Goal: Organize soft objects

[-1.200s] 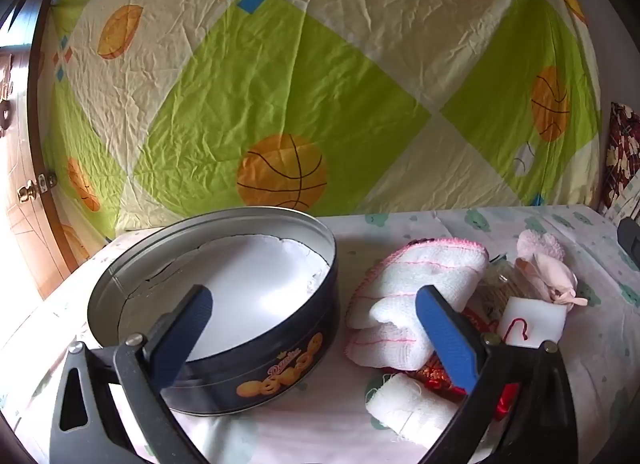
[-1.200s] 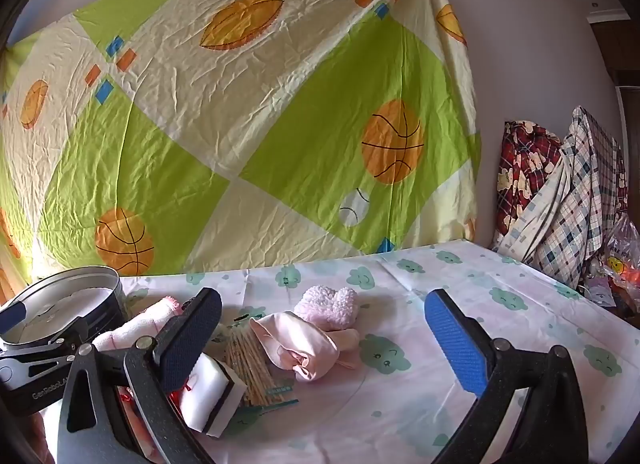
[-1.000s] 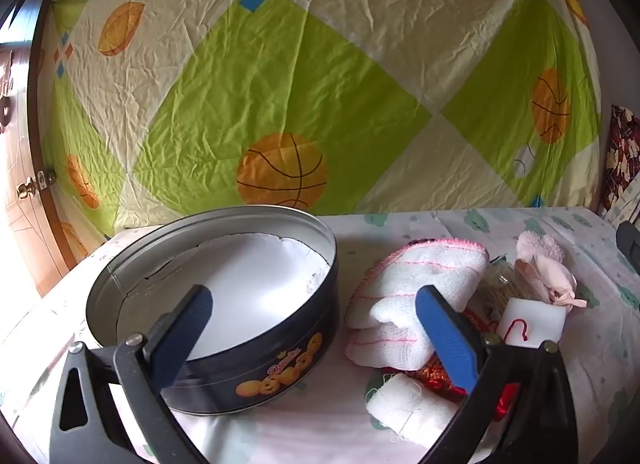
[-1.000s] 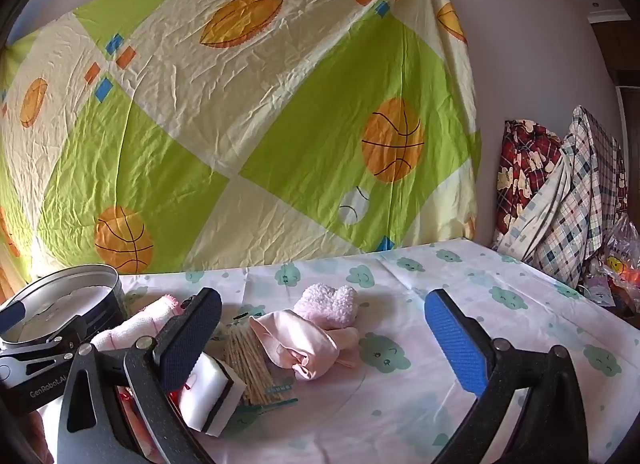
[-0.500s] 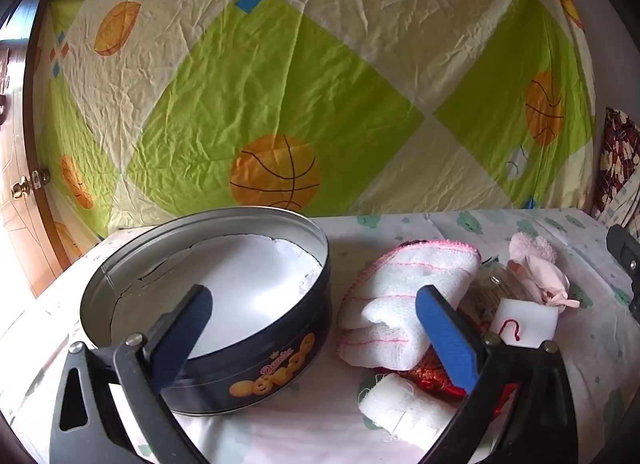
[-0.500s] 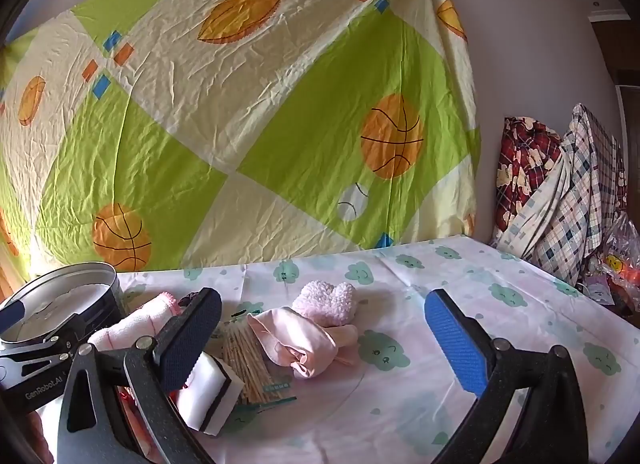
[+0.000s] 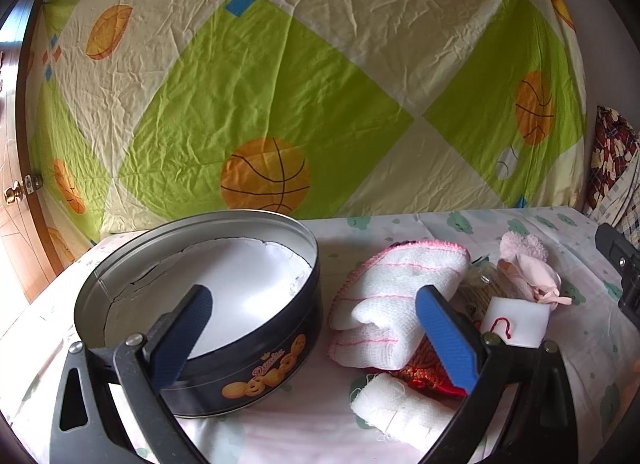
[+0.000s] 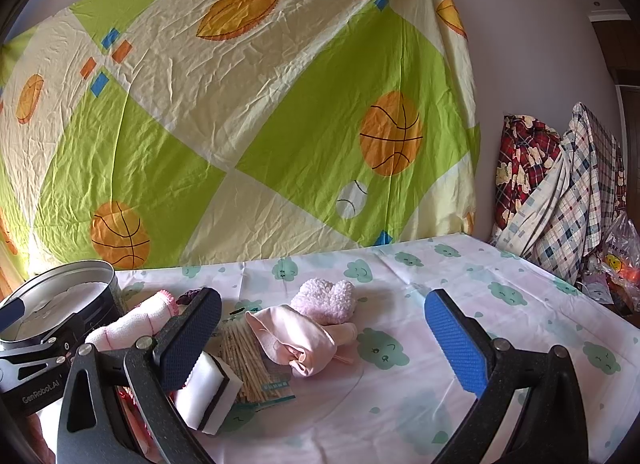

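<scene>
Left gripper [image 7: 316, 328] and right gripper [image 8: 320, 328]: fingers spread, empty, barely shifted from a second ago. Towel [image 7: 396, 304], gauze roll [image 7: 400, 408] and pink sock [image 8: 296, 340] unmoved on worktop [image 8: 500, 304] beside bare tin [image 7: 248, 368]. Sorting apparently not yet begun.

Low, near, wall-facing views; shared towel [image 7: 394, 296].

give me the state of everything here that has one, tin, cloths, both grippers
cookie tin: lid off, only a white liner inside
white towel: folded, lying beside the tin
pink cloth: crumpled on the table
white sponge: lying flat
left gripper: open, holding nothing
right gripper: open, holding nothing
</scene>
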